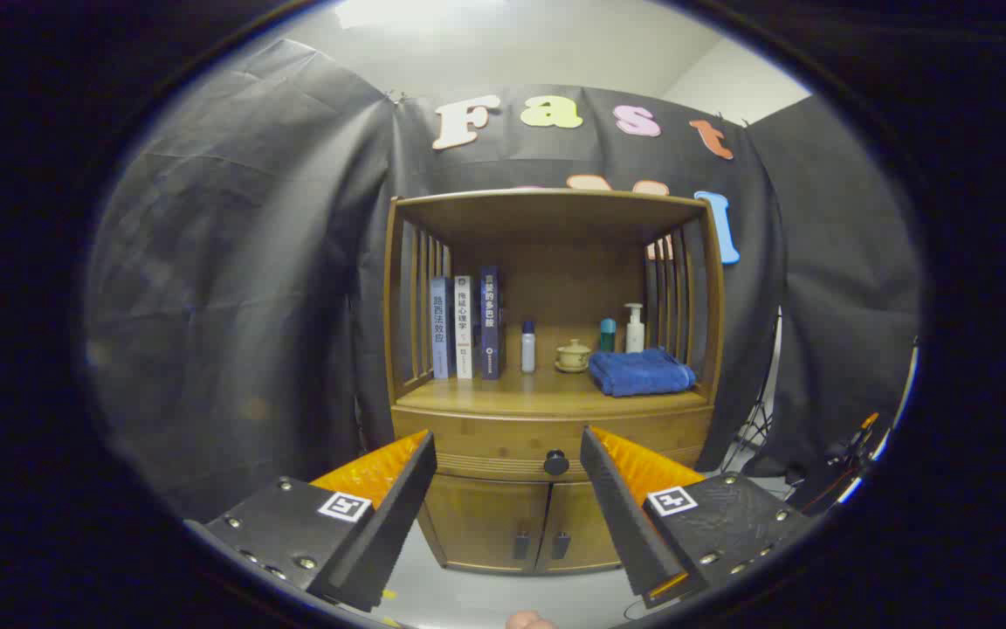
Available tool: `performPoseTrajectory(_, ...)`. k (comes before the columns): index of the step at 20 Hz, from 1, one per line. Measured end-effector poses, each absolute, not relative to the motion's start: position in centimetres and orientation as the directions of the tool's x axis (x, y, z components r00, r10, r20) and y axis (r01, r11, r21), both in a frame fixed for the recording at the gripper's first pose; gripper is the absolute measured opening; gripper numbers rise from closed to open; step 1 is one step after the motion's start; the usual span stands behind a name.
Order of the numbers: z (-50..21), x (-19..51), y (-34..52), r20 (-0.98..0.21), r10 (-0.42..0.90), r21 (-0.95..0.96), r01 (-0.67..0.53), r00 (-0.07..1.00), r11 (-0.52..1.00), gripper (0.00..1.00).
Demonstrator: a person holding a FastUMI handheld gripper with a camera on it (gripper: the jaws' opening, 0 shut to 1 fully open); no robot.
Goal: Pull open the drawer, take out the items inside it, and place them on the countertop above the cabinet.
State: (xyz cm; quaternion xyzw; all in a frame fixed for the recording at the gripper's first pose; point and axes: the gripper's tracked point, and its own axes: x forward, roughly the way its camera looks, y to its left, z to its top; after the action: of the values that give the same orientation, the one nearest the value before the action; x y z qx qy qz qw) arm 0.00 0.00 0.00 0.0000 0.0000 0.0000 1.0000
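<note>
The gripper (507,454) has its fingers spread apart, holding nothing. In the lower centre, the closed drawer (547,445) looks stiff, probably heavy; its small round knob (556,462) is the hold.

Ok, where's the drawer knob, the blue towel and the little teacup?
Drawer knob (556,462): gripper view, on its round front.
Blue towel (641,371): gripper view, on the folded top.
Teacup (573,355): gripper view, on its side, left of the towel.
</note>
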Motion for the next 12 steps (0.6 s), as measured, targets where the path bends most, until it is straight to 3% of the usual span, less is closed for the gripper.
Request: performPoseTrajectory(12, -0.84, 0.57, -0.74, -0.006, -0.027, -0.027, 0.026, 1.0, 0.999, 0.99)
